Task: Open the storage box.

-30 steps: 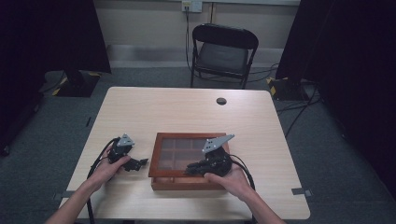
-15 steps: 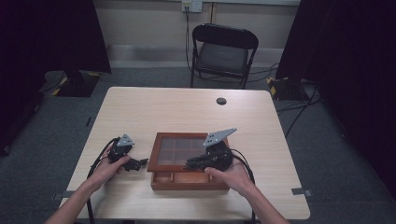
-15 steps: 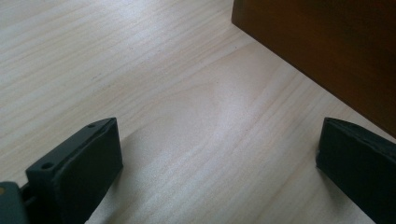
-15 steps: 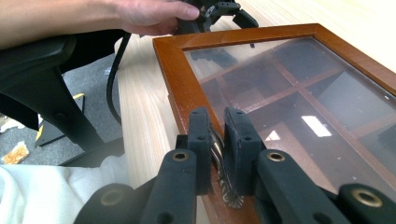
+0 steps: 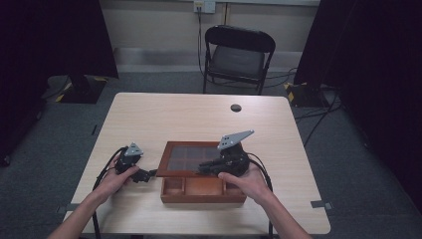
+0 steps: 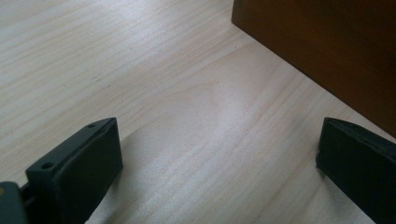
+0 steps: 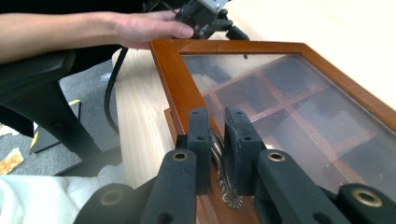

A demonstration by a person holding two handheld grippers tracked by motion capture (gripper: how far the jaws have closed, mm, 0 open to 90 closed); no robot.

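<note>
A wooden box (image 5: 203,191) with compartments stands near the table's front edge. Its glass-paned lid (image 5: 185,158) is tilted up at the front, so the front row of compartments shows. My right gripper (image 5: 203,168) is shut on the small metal handle (image 7: 229,196) on the lid's front rail (image 7: 176,88); the pads (image 7: 200,135) pinch it from both sides. My left gripper (image 5: 149,174) rests on the table just left of the box, jaws wide open (image 6: 219,149) with bare tabletop between them. The box's dark side wall (image 6: 327,51) lies just beyond it.
A small black round object (image 5: 236,107) lies at the far side of the light wooden table (image 5: 174,119). A black folding chair (image 5: 238,55) stands behind the table. Cables trail from both grippers toward the front edge.
The right gripper has risen with the lid's front edge, which now stands higher and uncovers the front compartments. The left gripper has stayed where it was.
</note>
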